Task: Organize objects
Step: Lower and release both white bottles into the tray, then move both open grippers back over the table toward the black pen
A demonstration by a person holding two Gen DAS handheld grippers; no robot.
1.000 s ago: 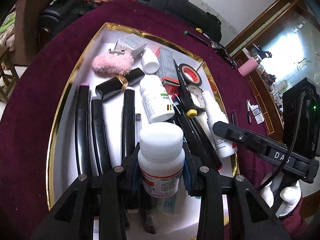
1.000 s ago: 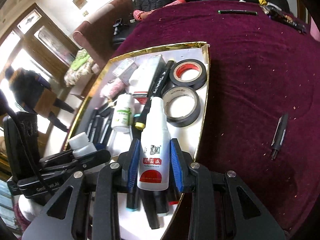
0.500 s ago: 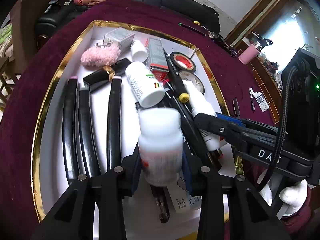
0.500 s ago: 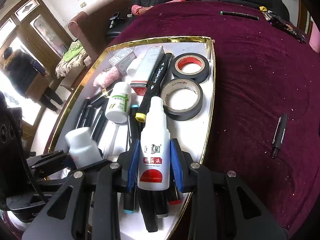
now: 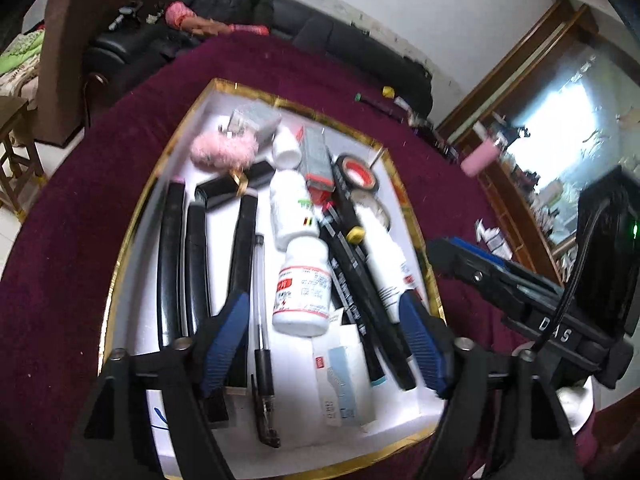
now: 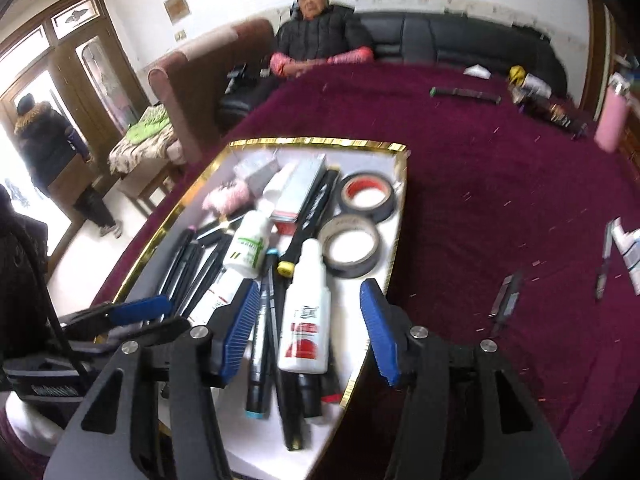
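A white tray [image 5: 404,200] with a shiny gold rim sits on the table [image 5: 80,248], which wears a dark red cloth. The tray is packed full. There is very little bare white floor left in it, only thin strips along its left wall and by its near edge. Out on the cloth to the right of the tray there is lots of open room, with just a few small pens lying well apart.

The left tool [image 5: 320,344] hangs above the near edge of the tray and tips down toward it. Its blue pads [image 5: 224,340] stand wide apart, and they have just been opening. The pill bottle [image 5: 304,288] lies between them but they do not touch it. It rests on its side in the middle of the tray, with its long side running from the near edge to the far edge and its white cap toward the far edge.

The right tool [image 6: 308,336] also tips down, over the near right corner of the tray. Its jaws have just been opening too, and now stand fairly wide. The squeeze bottle [image 6: 306,312] lies loose between them on top of some black markers [image 6: 260,344]. Its nozzle points toward the far edge. Two tape rolls [image 6: 352,248] lie just past it, by the right rim.
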